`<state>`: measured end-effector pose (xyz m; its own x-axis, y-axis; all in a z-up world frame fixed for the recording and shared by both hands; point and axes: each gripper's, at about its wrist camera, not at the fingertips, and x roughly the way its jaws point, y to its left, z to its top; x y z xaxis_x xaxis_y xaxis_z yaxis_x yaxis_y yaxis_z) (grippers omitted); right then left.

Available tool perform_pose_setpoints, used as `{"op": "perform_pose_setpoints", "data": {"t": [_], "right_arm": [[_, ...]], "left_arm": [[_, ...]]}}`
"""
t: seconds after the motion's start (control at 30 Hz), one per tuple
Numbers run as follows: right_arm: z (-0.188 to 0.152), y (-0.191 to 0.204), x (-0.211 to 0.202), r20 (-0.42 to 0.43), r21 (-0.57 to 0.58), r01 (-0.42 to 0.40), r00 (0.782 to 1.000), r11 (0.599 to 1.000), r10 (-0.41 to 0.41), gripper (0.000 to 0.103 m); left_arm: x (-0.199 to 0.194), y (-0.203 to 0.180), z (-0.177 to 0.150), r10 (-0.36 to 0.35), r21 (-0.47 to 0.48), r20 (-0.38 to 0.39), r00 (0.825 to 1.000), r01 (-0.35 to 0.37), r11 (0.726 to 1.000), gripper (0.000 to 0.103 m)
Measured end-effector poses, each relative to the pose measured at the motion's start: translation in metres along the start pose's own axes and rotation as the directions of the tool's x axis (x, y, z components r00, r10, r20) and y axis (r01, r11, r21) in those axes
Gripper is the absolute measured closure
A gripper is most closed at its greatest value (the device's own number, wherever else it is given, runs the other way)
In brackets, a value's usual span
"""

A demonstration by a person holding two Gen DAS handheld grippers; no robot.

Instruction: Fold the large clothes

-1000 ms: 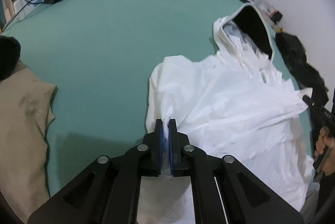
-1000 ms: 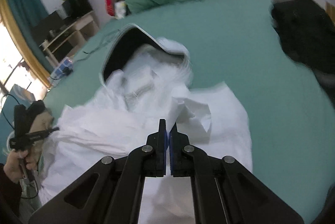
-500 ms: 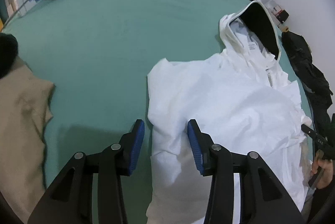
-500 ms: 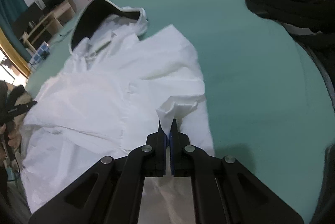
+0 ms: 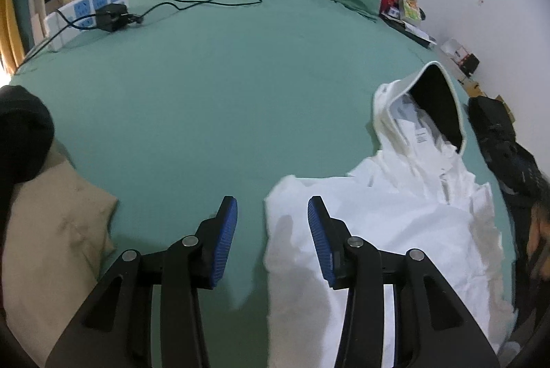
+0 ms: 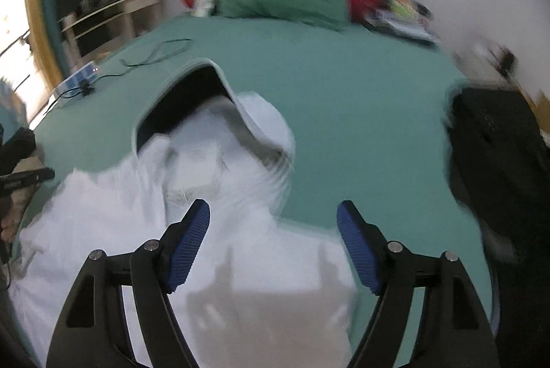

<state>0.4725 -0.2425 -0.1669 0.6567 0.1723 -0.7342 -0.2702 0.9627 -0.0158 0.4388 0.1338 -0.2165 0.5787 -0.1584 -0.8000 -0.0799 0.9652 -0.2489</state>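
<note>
On the green bed (image 5: 213,113), the white hooded jacket (image 5: 388,216) is lying spread at two o'clock; I am holding both my left hand-held gripper (image 5: 272,216) and right hand-held gripper (image 6: 274,223) apart, gripping nothing, hovering to choose the next fold's grasp.

White hooded jacket (image 5: 395,213): one piece, thin crinkled fabric, lying crumpled but roughly flat on the green bedsheet (image 5: 223,93). Hood (image 5: 435,103) dark-lined, white-edged, propped open, pointing toward the pillows. Body creased, edges uneven, partly folded over itself.
</note>
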Motion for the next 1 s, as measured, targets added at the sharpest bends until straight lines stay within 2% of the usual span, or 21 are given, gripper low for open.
{"op": "perform_pose_setpoints", "data": {"t": [0.1, 0.17, 0.27, 0.33, 0.37, 0.4, 0.43, 0.57, 0.63, 0.7, 0.77, 0.8, 0.83, 0.9, 1.0], "right_arm": [[0.044, 0.027, 0.035, 0.010, -0.025, -0.021, 1.000, 0.999, 0.021, 0.026], [0.064, 0.047, 0.066, -0.020, -0.075, -0.002, 1.000, 0.997, 0.000, 0.026], [0.074, 0.059, 0.123, -0.139, -0.104, 0.003, 0.990, 0.995, -0.018, 0.026], [0.074, 0.057, 0.141, -0.138, -0.084, 0.005, 0.990, 0.996, -0.016, 0.030], [0.072, 0.056, 0.146, -0.133, -0.084, -0.013, 0.991, 0.996, 0.002, 0.038], [0.067, 0.057, 0.149, -0.136, -0.098, -0.020, 0.991, 0.995, 0.006, 0.074], [0.063, 0.058, 0.150, -0.148, -0.117, -0.012, 0.989, 0.993, -0.005, 0.090], [0.036, 0.059, 0.133, -0.159, -0.169, -0.046, 0.987, 0.985, 0.019, 0.091], [0.015, 0.060, 0.120, -0.162, -0.208, -0.055, 0.987, 0.976, 0.021, 0.091], [-0.001, 0.061, 0.112, -0.173, -0.208, -0.127, 0.981, 0.970, 0.091, 0.083], [-0.008, 0.052, 0.104, -0.173, -0.150, -0.220, 0.966, 0.964, 0.193, 0.060], [-0.010, 0.046, 0.101, -0.189, -0.097, -0.270, 0.950, 0.958, 0.249, 0.039], [-0.011, 0.041, 0.099, -0.206, -0.054, -0.308, 0.934, 0.950, 0.291, 0.028], [-0.009, 0.033, 0.092, -0.241, -0.010, -0.337, 0.914, 0.941, 0.325, 0.028], [0.001, 0.026, 0.070, -0.233, -0.035, -0.332, 0.920, 0.943, 0.315, 0.028]], "left_arm": [[0.005, 0.006, 0.004, 0.000, -0.019, -0.005, 1.000, 0.000, 1.000, 0.058], [0.009, 0.007, 0.008, 0.018, 0.007, -0.002, 1.000, -0.018, 1.000, 0.058], [0.016, 0.014, 0.010, 0.055, 0.021, -0.007, 0.998, -0.055, 0.998, 0.058], [0.018, 0.023, 0.012, 0.050, -0.022, -0.018, 0.999, -0.050, 0.998, 0.058], [0.018, 0.025, 0.013, 0.046, -0.037, -0.017, 0.999, -0.046, 0.998, 0.058], [0.018, 0.027, 0.013, 0.052, -0.042, -0.012, 0.999, -0.053, 0.998, 0.058], [0.017, 0.027, 0.014, 0.064, -0.037, -0.007, 0.998, -0.064, 0.997, 0.058], [0.018, 0.021, 0.011, 0.079, -0.013, -0.006, 0.997, -0.079, 0.997, 0.058], [0.016, 0.017, 0.010, 0.072, -0.005, -0.001, 0.997, -0.072, 0.997, 0.058], [0.015, 0.012, 0.010, 0.063, -0.004, 0.004, 0.998, -0.063, 0.998, 0.058], [0.016, 0.011, 0.010, 0.020, -0.038, -0.013, 1.000, -0.020, 0.999, 0.058], [0.017, 0.011, 0.010, 0.013, -0.044, -0.016, 1.000, -0.014, 0.999, 0.058], [0.017, 0.010, 0.009, 0.016, -0.046, -0.015, 1.000, -0.016, 0.999, 0.058], [0.016, 0.009, 0.010, 0.019, -0.042, -0.008, 1.000, -0.019, 0.999, 0.058], [0.013, 0.008, 0.016, 0.020, -0.047, 0.011, 1.000, -0.020, 0.999, 0.058]]}}
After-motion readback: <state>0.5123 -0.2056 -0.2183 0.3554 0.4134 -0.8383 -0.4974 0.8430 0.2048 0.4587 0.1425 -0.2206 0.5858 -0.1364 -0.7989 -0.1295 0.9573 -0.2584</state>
